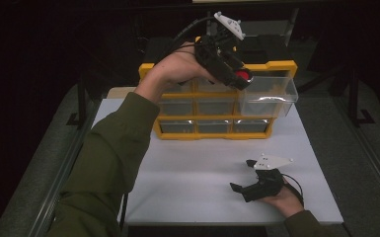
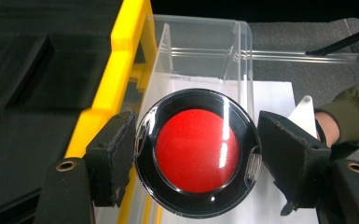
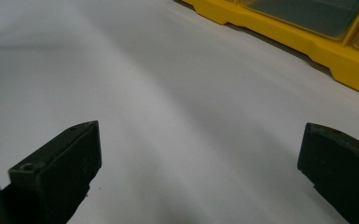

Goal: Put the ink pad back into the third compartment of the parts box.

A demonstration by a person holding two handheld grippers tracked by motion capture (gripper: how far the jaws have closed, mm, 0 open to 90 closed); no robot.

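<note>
Green sleeve [image 1: 109,153] of the person's left arm fills the near left of the high view, reaching up and forward. White counter [image 1: 192,182] carries a yellow drawer cabinet [image 1: 216,101] at its far side, with rows of clear drawers. The top-right clear drawer [image 1: 266,96] is pulled out toward the person. Left gripper [image 1: 242,76] is raised in front of the cabinet's top row, just above the open drawer, clenched on a round black lid with a red centre [image 2: 197,151]. In the left gripper view the lid sits between both pads, touching each, face toward the camera, with the open drawer [image 2: 200,51] right behind it and the yellow frame [image 2: 116,70] to one side. Right gripper [image 1: 244,174] rests low on the counter near its front right edge, well apart from the cabinet, jaws spread wide with nothing between them. Right gripper view: bare counter [image 3: 168,116] between the jaws, cabinet base [image 3: 307,42] across the upper corner. Right hand [image 1: 282,197] holds it from the bottom edge.
</note>
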